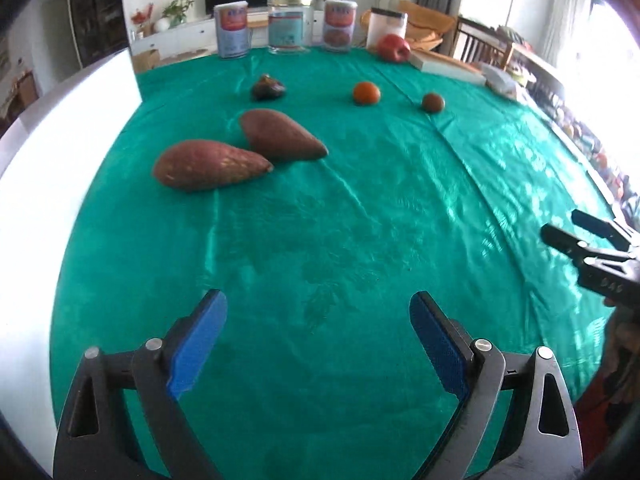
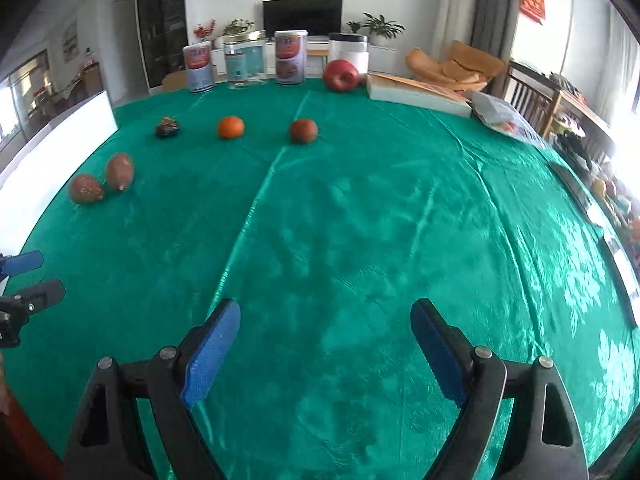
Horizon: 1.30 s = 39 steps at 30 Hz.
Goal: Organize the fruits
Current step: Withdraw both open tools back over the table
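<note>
Fruits all sit far from both tools, nothing picked up yet. Left gripper (image 1: 318, 336): jaws spread wide, nothing between the blue pads, hovering over bare green cloth (image 1: 360, 208) at the near edge. Right gripper (image 2: 325, 344): same, wide and empty.

Outward from the left tool: two brown tapered fruits (image 1: 212, 168) (image 1: 282, 135) lie far-left, tips touching or nearly so. Beyond them a dark fruit (image 1: 267, 88), an orange (image 1: 366, 93) and a small brown round fruit (image 1: 433, 102) stand in a loose row, well apart. Red apple (image 1: 394, 48) is at the far edge, just beside a white container (image 1: 386, 26) and a flat box (image 1: 448, 66).

My read: the step is the approach for a first pick.
- Left takes the nearer tapered fruit; close across its short axis, not along the length, or it squirts out.
- Come in from the side away from its neighbour so that one doesn't get nudged.
- Right suits the round fruits; centre the pads and go slow, since they'll roll on slick cloth.
</note>
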Motion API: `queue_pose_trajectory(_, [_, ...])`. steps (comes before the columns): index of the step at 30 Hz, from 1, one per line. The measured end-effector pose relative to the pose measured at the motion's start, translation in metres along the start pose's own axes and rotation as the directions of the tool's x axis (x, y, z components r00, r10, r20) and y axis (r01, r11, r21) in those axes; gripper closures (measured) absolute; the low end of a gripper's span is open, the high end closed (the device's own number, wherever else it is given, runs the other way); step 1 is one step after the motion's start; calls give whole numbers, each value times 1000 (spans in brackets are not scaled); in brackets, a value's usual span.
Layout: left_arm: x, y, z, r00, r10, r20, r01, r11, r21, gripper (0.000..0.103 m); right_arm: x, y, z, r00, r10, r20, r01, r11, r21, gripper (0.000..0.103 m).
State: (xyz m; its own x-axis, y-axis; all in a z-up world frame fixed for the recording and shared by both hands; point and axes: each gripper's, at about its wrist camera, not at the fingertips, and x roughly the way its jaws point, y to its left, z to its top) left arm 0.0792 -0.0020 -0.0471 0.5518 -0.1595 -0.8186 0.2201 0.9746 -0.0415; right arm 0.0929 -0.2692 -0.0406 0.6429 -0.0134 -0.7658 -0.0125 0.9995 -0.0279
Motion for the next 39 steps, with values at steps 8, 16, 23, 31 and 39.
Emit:
queue_pose_trajectory(8, [23, 12, 2, 999, 53, 7, -53, 999, -6, 7, 19, 5, -2, 1000, 17, -10, -16, 999, 34, 16])
queue_pose_trajectory(16, [28, 10, 2, 999, 53, 8, -52, 999, -2, 2, 17, 14, -9, 1000, -3, -25, 4, 999, 32, 16])
queue_pose_trajectory(23, [28, 9, 3, 999, 53, 5, -53, 999, 2, 1, 14, 3, -10, 1000, 12, -8, -11, 996, 93, 16])
queue_pose_trajectory(31, [28, 9, 3, 999, 53, 5, -53, 999, 3, 1, 14, 1, -11, 1000, 10, -12, -8, 994, 107, 16])
queue_pose_trajectory(39, [27, 9, 2, 999, 53, 5, -53, 999, 3, 1, 14, 1, -10, 1000, 10, -14, -8, 994, 108, 16])
